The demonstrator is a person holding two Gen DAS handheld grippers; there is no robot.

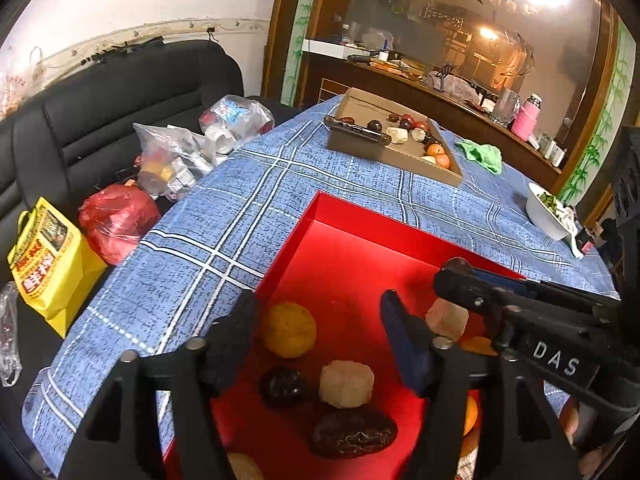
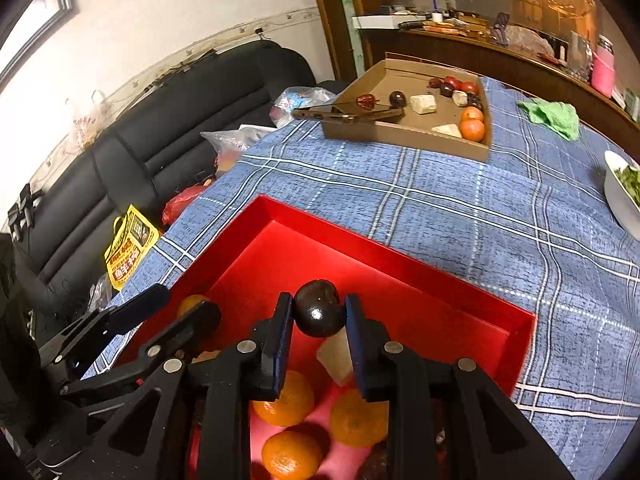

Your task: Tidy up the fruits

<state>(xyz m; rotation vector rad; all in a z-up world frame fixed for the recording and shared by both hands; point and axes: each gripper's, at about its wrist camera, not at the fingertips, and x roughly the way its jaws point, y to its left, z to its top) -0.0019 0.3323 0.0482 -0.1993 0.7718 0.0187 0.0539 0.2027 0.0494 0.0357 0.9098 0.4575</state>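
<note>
While the right gripper [image 2: 320, 314] tilts steeply down over the red box [image 2: 520, 336], its jaws clamp a dark round fruit [image 2: 319, 312] between the fingertips. Below it lie three oranges [image 2: 286, 400] and a pale chunk [image 2: 338, 354]. To its left the left gripper [image 1: 320, 320], angled down alike, stands wide with nothing gripped; under it rest a yellow fruit [image 1: 290, 330] and a wrinkled date [image 1: 354, 432].

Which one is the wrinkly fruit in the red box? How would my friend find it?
Find the red box on the blue checked tablecloth. Look at its near end, just in front of the pale chunk and the round dark fruit. The wrinkly fruit is long, dark brown and creased like a big date, while its neighbours are smooth or round.
</note>
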